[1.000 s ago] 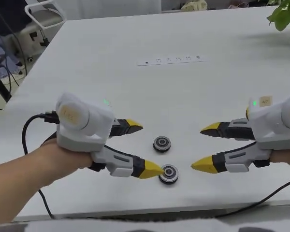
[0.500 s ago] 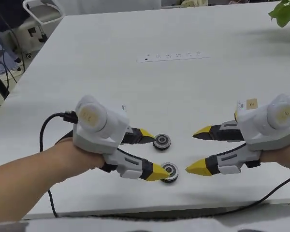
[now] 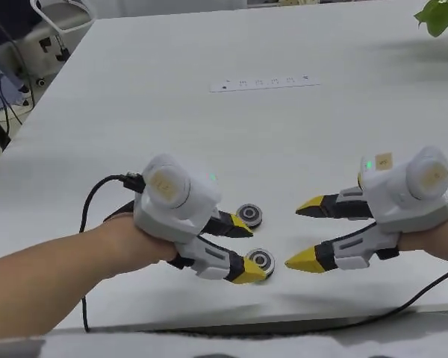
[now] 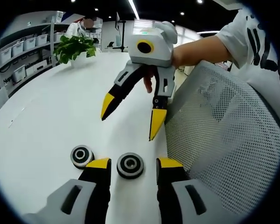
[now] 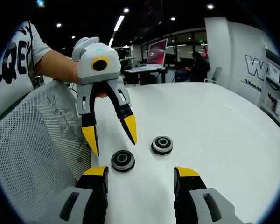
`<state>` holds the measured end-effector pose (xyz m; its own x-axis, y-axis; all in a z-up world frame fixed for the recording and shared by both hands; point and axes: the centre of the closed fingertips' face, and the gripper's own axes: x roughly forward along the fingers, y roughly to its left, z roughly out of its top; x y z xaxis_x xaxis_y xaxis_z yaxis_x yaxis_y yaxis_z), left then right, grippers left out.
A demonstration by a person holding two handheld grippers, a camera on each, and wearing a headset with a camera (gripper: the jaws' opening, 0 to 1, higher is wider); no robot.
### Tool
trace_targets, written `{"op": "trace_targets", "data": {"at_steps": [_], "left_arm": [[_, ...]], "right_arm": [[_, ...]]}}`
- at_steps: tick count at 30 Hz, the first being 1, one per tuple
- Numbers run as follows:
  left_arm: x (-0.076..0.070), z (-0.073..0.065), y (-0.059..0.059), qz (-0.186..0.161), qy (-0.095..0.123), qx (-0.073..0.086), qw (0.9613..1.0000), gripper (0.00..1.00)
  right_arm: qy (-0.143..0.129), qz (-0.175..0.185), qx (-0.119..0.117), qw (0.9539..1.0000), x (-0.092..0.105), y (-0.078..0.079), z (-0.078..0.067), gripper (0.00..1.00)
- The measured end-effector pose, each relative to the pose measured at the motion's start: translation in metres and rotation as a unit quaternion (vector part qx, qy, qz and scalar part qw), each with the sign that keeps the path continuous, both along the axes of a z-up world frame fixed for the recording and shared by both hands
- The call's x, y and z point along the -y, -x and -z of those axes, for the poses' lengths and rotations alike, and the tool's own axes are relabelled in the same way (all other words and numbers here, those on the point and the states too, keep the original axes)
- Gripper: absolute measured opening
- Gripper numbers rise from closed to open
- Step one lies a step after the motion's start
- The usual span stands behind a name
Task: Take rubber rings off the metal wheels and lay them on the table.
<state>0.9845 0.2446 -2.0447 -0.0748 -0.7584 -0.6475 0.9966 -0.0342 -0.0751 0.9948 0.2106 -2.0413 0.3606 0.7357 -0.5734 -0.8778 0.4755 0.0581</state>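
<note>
Rubber rings [image 3: 270,262]: count, location? (Clerk)

Two, each seated on its metal wheel. None laid on the table [image 3: 172,112] yet. (Checker)

Nearest item? (Clerk)

Near wheel [image 3: 260,261], lying flat by the table's front edge, between the spread, released jaws of the left gripper [image 3: 252,250]. The jaws probably straddle it in order to pin it. (Checker)

Next? (Clerk)

Right gripper [image 3: 296,236], just beside that wheel, jaws parted, holding nothing, tips aimed at it, likely to peel the ring. Far wheel [image 3: 249,215] just behind, apart from the near one. Further back, a socket strip [image 3: 265,82]; a plant [image 3: 440,22] at the far corner. (Checker)

Differences between views? (Clerk)

In the head view a jaw overlaps the near wheel, so contact is unclear. The left gripper view shows a gap on either side of the near wheel [image 4: 130,165], and a mesh chair [image 4: 214,130] at the table's edge. (Checker)
</note>
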Motion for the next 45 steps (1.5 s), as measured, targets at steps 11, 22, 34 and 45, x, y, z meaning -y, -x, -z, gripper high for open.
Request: {"op": "trace_targets", "data": {"at_steps": [11,22,34,45], "left_arm": [[0.002,0.014,0.007,0.011,-0.021,-0.007,0.9997,0.26],[0.003,0.016,0.006,0.005,-0.017,0.001,0.9998,0.19],[0.003,0.016,-0.001,-0.020,-0.004,0.000,0.9998,0.12],[0.003,0.017,-0.002,-0.003,-0.003,0.037,0.9993,0.08]], "right_arm": [[-0.001,0.002,-0.004,1.0000,0.000,0.001,0.001,0.55],[0.002,0.001,-0.009,1.0000,0.000,0.002,0.005,0.54],[0.006,-0.004,-0.011,0.9999,-0.001,0.002,0.006,0.54],[0.013,-0.009,-0.016,0.9998,-0.001,0.003,0.009,0.52]]}}
